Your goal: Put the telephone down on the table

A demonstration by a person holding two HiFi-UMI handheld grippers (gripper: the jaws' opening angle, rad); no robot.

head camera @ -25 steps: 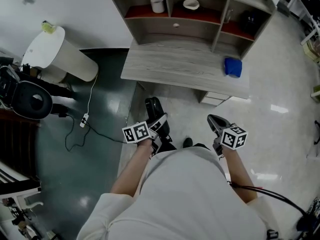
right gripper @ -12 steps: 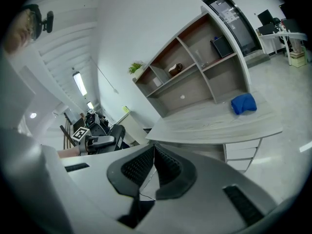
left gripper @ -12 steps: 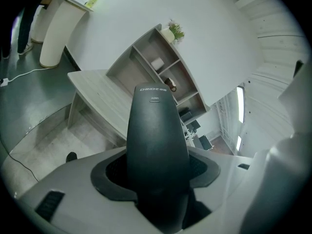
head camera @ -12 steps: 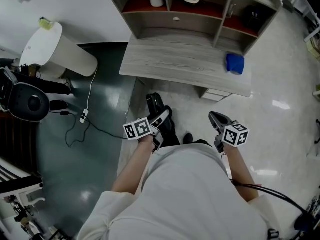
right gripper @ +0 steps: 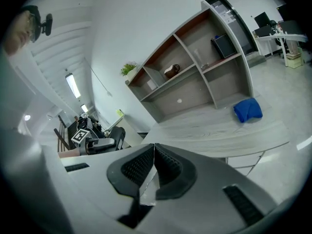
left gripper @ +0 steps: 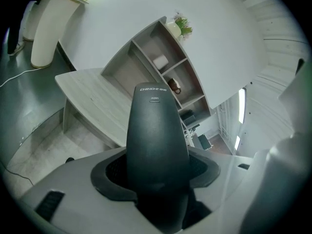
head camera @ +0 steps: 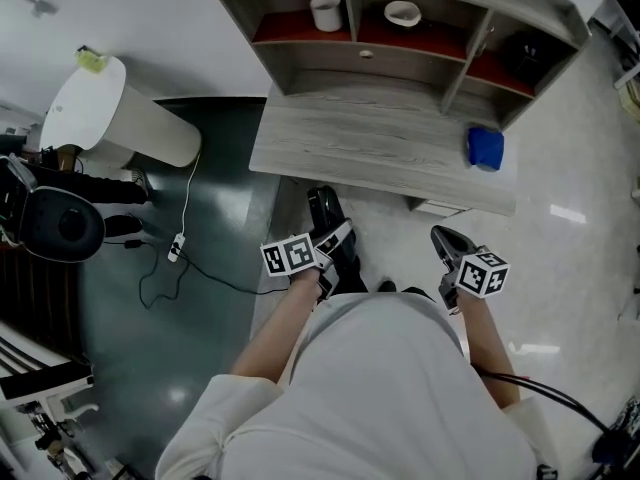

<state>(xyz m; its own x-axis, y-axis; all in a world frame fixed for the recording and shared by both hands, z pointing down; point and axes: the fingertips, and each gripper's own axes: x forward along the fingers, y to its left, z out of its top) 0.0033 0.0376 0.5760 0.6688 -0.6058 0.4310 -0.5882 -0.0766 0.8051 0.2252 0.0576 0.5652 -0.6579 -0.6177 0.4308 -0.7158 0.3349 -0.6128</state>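
**Telephone handset held in the left gripper, short of the table**

Telephone handset, black and tapered, stands upright between the jaws of the left gripper. The jaws are spread wide and the dark ribbed pads clamp the handset's lower part from both sides. In the head view the left gripper points forward with the handset sticking out past the jaws. The handset is above the floor, near the table's front edge and not on the table.

The right gripper has its jaws closed, the ribbed pads meeting with nothing between them. In the head view it sits level with the left gripper, apart from it, near the table's front edge. Both grippers are held by a person in a white top, seen from above.

Ahead is the pale grey wooden table. A blue cloth lies near its right end. Behind it stands a shelf unit with red-lined compartments. One compartment holds a white cup, the next a white bowl. To the left, a white cylindrical object leans by the wall, and a white cable trails across the dark green floor.
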